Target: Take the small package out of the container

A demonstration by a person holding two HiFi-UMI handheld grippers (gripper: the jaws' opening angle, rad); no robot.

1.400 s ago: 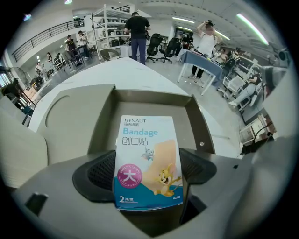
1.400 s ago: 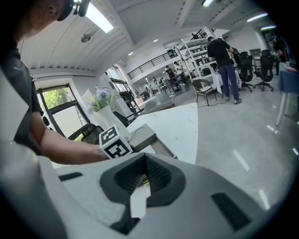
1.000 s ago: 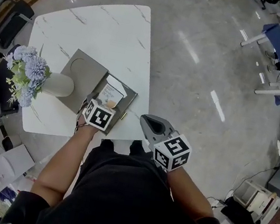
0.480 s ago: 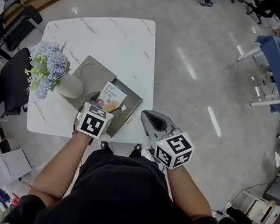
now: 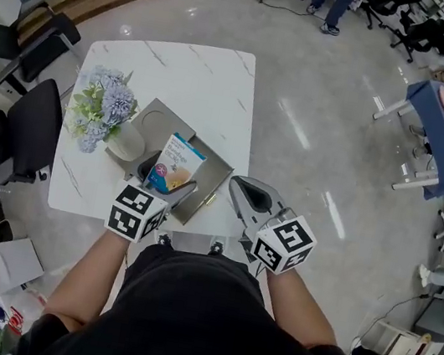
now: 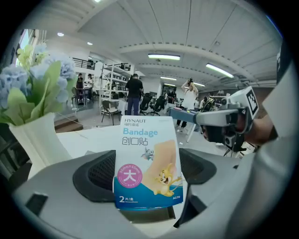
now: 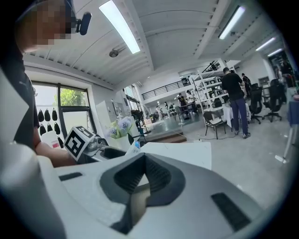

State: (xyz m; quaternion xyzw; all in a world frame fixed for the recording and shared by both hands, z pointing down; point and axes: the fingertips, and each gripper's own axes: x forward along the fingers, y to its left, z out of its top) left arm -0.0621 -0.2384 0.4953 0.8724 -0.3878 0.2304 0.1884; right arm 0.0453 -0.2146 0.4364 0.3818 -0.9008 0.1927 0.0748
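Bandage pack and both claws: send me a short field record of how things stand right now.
bandage pack: upright in the left claw, over the grey box
left claw: shut on the pack
right claw: shut, empty, by the near right corner of the white table
grey box: open, on the table beside the flower vase
task: pack lifted, not yet set down

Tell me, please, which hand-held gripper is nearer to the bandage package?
Left. The left hand-held gripper is shut on the bandage package, holding it upright over the container. The right hand-held gripper, shut and empty, sits apart to the package's right, by the table edge.
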